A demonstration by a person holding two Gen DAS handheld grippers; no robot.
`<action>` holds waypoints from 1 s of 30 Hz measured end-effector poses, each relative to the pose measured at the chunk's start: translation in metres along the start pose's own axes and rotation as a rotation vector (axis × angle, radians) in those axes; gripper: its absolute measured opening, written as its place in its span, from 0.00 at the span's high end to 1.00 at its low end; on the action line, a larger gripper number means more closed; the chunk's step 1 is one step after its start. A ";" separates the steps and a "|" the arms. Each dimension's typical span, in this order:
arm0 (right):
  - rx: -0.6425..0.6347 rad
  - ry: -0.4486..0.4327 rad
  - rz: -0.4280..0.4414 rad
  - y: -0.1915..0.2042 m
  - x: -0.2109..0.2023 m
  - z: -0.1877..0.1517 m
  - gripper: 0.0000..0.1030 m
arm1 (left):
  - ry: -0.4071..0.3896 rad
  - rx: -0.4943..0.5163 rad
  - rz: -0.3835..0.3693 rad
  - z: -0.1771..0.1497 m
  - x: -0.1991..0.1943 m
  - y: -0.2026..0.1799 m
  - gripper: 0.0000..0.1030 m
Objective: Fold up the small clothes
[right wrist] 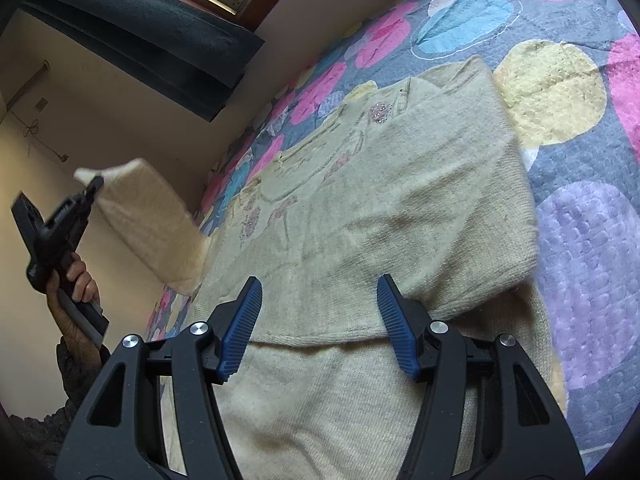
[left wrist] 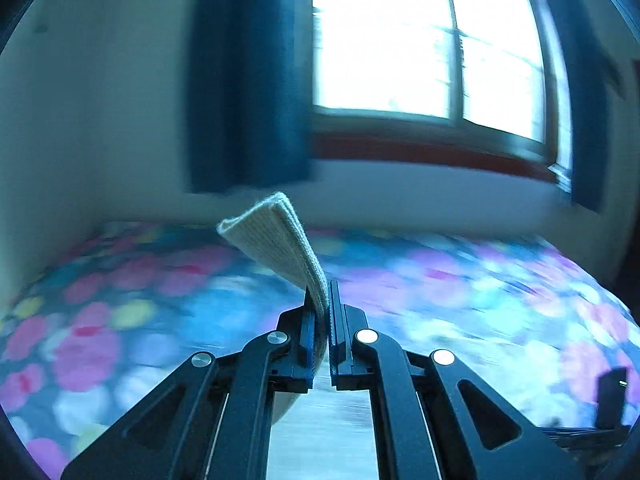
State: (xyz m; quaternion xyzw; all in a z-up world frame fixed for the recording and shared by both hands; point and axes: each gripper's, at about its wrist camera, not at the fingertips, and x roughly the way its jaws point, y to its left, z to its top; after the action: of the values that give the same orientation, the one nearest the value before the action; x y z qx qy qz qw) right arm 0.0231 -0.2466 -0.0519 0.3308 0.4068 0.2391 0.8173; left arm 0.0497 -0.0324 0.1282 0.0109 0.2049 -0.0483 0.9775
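A cream knit sweater [right wrist: 360, 208] lies on the flowered bedspread [right wrist: 580, 128], its right sleeve folded across the body. My right gripper [right wrist: 320, 320] is open and empty, hovering just above the sweater's lower part. My left gripper [left wrist: 329, 312] is shut on the ribbed cuff of the left sleeve [left wrist: 276, 240] and holds it lifted off the bed. In the right wrist view the left gripper [right wrist: 86, 194] shows at the far left, in a hand, with the raised sleeve [right wrist: 152, 220] hanging from it.
The bed [left wrist: 160, 320] fills the lower part of both views and meets a pale wall [left wrist: 100, 120] at its far side. A window [left wrist: 420, 48] with dark curtains [left wrist: 248, 80] stands above the bed.
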 end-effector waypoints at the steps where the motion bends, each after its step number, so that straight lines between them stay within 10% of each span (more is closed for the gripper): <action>1: 0.002 -0.001 0.001 0.000 0.000 -0.001 0.42 | 0.020 0.015 -0.033 -0.006 0.007 -0.019 0.95; 8: 0.012 -0.001 0.023 -0.004 -0.003 0.000 0.42 | 0.303 0.172 -0.204 -0.081 0.073 -0.128 0.91; 11: 0.015 -0.001 0.032 -0.006 -0.005 0.001 0.42 | 0.300 0.214 -0.229 -0.089 0.061 -0.139 0.45; 14: 0.022 -0.001 0.039 -0.008 -0.006 0.002 0.42 | 0.235 0.208 -0.243 -0.083 0.037 -0.130 0.36; 30: 0.195 -0.016 0.108 -0.025 -0.026 0.018 0.42 | 0.392 0.084 0.094 -0.154 0.023 0.082 0.36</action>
State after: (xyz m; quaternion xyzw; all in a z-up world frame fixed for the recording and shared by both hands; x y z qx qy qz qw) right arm 0.0260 -0.2868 -0.0493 0.4321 0.4032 0.2395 0.7703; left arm 0.0168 0.0533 -0.0222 0.0702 0.3884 -0.0082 0.9188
